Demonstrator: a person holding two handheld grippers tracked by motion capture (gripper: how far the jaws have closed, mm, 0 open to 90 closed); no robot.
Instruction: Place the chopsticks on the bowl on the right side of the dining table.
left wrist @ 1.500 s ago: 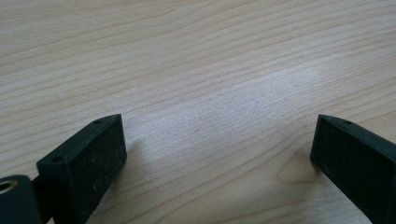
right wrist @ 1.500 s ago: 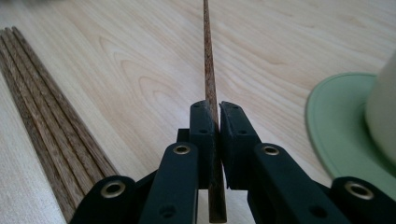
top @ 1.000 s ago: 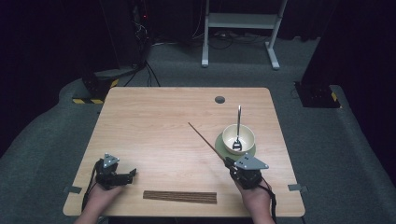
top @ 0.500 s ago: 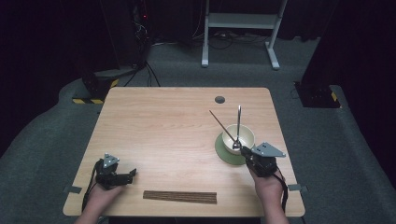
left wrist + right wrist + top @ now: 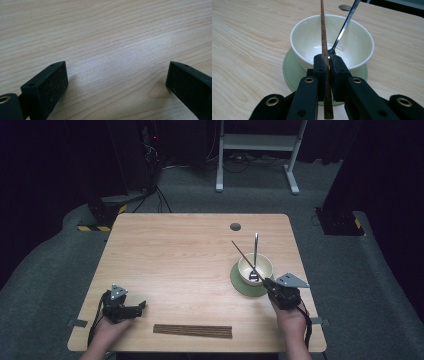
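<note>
Right tongs (image 5: pixel 270 284) clamped on chopstick (image 5: pixel 246 260), barely moved since half a second ago, stick angled up-left over bowl (image 5: pixel 255 269), left tongs (image 5: pixel 142 305) apart, resting on surface (image 5: pixel 190 250)

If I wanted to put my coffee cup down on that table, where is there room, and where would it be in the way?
The whole far-left stretch of the table is bare, from the round hole to the left hand-held gripper. The near edge holds a row of sticks. It is crowded at the right, where the bowl with its spoon sits on a green saucer beside the right hand-held gripper, clamping a chopstick.
</note>
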